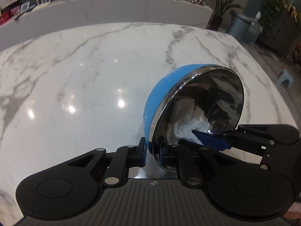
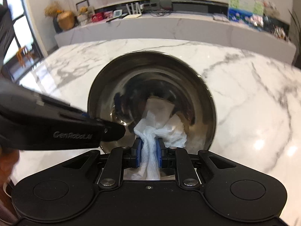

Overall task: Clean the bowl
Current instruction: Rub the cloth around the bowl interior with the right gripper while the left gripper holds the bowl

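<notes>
A bowl (image 1: 199, 101), blue outside and shiny steel inside, is tilted on its side above the marble table. My left gripper (image 1: 152, 150) is shut on the bowl's lower rim, one finger outside, one inside. In the right wrist view the bowl's steel inside (image 2: 150, 86) faces the camera. My right gripper (image 2: 148, 150) is shut on a white paper towel (image 2: 160, 130) and presses it against the bowl's inner wall. The towel also shows in the left wrist view (image 1: 186, 126), with the right gripper (image 1: 210, 139) reaching in from the right.
A white marble table (image 1: 84, 75) lies under the bowl. Behind it runs a low marble shelf (image 2: 169, 26) with boxes, cables and vases. Potted plants (image 1: 222, 5) and a grey bin (image 1: 239, 26) stand at the far right.
</notes>
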A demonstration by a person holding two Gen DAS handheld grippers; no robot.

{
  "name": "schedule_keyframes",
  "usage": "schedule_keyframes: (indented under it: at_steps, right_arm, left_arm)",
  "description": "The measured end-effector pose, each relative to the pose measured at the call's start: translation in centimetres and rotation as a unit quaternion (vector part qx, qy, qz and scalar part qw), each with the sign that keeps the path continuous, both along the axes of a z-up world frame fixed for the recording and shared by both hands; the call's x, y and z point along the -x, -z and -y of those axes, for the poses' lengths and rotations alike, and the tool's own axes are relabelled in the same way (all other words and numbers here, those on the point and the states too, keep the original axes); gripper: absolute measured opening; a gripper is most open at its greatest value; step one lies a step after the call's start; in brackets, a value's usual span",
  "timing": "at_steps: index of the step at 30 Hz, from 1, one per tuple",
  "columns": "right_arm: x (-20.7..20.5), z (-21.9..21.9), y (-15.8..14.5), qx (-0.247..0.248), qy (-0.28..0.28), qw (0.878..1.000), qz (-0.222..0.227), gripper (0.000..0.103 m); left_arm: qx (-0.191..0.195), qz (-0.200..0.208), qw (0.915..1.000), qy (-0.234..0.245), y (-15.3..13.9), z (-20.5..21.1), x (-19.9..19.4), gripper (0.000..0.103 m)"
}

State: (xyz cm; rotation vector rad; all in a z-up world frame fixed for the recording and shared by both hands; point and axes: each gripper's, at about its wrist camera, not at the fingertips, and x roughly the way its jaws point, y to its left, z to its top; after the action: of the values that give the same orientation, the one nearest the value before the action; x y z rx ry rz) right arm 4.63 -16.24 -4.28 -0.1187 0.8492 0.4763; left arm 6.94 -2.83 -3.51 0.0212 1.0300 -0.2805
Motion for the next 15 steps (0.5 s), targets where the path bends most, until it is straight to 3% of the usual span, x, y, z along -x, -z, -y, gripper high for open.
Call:
schedule_keyframes:
  at_steps: [5, 9, 11, 15]
  right_arm:
    - [2.0, -2.3, 0.3, 0.117, -0.059, 0.989, 0.066, 0.014]
    - [3.6, -3.8, 1.1, 0.224, -0.090, 0.962, 0.131, 0.014]
    - [3.5, -3.6, 1.2, 0.225, -0.089, 0.962, 0.129, 0.014]
    - [2.7, -2.4, 0.7, 0.175, -0.065, 0.978, 0.095, 0.014]
  left_arm:
    - [-0.016, 0.003, 0.9998, 0.010, -0.1, 0.3, 0.0, 0.011]
    - [-0.024, 0.006, 0.9996, 0.014, -0.4, 0.4, 0.0, 0.011]
    - [-0.025, 0.008, 0.9995, 0.015, -0.6, 0.5, 0.0, 0.011]
    - [-0.023, 0.014, 0.9996, 0.010, -0.8, 0.4, 0.0, 0.012]
